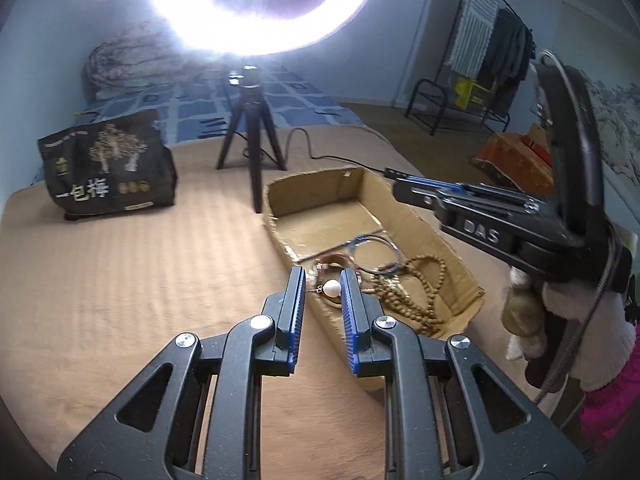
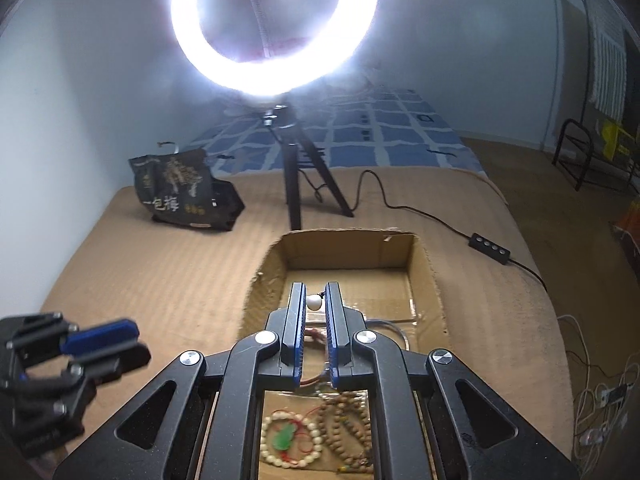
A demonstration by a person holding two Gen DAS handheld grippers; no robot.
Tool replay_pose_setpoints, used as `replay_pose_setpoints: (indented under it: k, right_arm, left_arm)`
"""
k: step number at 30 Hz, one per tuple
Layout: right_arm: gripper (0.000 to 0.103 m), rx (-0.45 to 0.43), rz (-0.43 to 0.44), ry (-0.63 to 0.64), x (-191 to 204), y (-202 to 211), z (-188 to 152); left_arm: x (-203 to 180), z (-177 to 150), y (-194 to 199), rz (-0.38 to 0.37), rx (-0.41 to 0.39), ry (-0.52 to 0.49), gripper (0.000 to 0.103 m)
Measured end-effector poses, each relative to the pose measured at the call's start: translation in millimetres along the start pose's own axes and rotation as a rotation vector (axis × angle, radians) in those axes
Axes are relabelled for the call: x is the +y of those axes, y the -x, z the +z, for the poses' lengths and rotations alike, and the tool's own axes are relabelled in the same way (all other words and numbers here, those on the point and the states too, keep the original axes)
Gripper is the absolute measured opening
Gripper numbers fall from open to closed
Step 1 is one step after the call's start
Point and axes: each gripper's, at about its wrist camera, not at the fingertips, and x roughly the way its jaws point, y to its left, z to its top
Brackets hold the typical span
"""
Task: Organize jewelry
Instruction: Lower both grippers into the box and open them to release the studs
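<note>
A shallow cardboard box (image 1: 404, 204) (image 2: 424, 276) lies on the tan bed cover. It holds thin bangles (image 1: 370, 248), a brown wooden bead string (image 1: 416, 280) (image 2: 346, 420) and a cream bead bracelet with a green pendant (image 2: 290, 438). My left gripper (image 1: 323, 284) hovers over the box's near-left edge with its jaws apart; a white pearl earring (image 1: 332, 289) shows between the tips, contact unclear. My right gripper (image 2: 316, 300) is above the box, narrowly closed with a white pearl earring (image 2: 314, 303) between its tips. In the left view the right gripper (image 1: 404, 184) shows from the side.
A ring light on a black tripod (image 1: 250, 136) (image 2: 298, 176) stands behind the box, its cable and switch (image 2: 490, 249) trailing right. A black snack bag (image 1: 106, 168) (image 2: 186, 192) lies at the back left. A clothes rack (image 1: 480, 64) stands on the floor at right.
</note>
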Motion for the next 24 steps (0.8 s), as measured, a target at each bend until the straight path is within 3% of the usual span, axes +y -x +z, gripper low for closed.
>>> replay_pose_setpoints:
  k: [11,24]
  right_arm:
    - [0.008,0.039,-0.029,-0.020,-26.1,-15.0,-5.8]
    - [0.008,0.046,-0.023,-0.025,-29.0,-16.6,-6.5]
  left_arm:
    - [-30.1,-3.4,-22.9,-0.047,0.034,-0.022,0.017]
    - [-41.0,-2.8,-30.4,-0.067,0.047,-0.040,0.017]
